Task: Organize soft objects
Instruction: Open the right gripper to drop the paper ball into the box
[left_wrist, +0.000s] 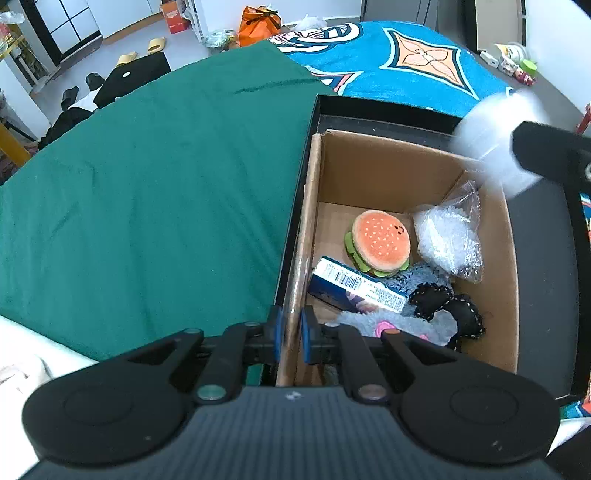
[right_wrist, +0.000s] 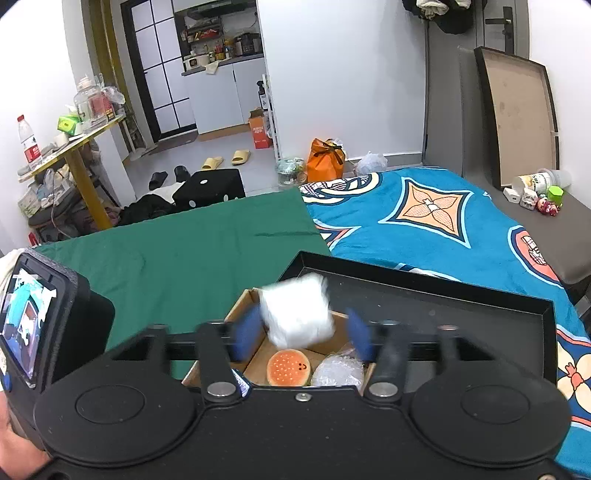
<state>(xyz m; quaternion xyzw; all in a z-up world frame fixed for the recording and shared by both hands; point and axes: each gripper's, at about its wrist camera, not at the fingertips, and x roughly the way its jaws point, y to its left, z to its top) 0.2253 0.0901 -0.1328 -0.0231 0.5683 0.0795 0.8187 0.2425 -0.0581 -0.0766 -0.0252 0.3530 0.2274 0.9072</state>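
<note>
My left hand-held gripper (left_wrist: 291, 334) is clamped on the near wall of the stiff cardboard box (left_wrist: 413, 177). My right hand-held gripper (right_wrist: 301, 334) stands apart around the white pack (right_wrist: 297, 310), soft and squarish, blurred above the box, pads clear of it. It could bounce off the plush burger (right_wrist: 288, 367) below, or catch the rim and tumble out.

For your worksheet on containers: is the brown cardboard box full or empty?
Partly filled: the brown cardboard box holds a plush burger toy and other items, with bare floor showing.
</note>
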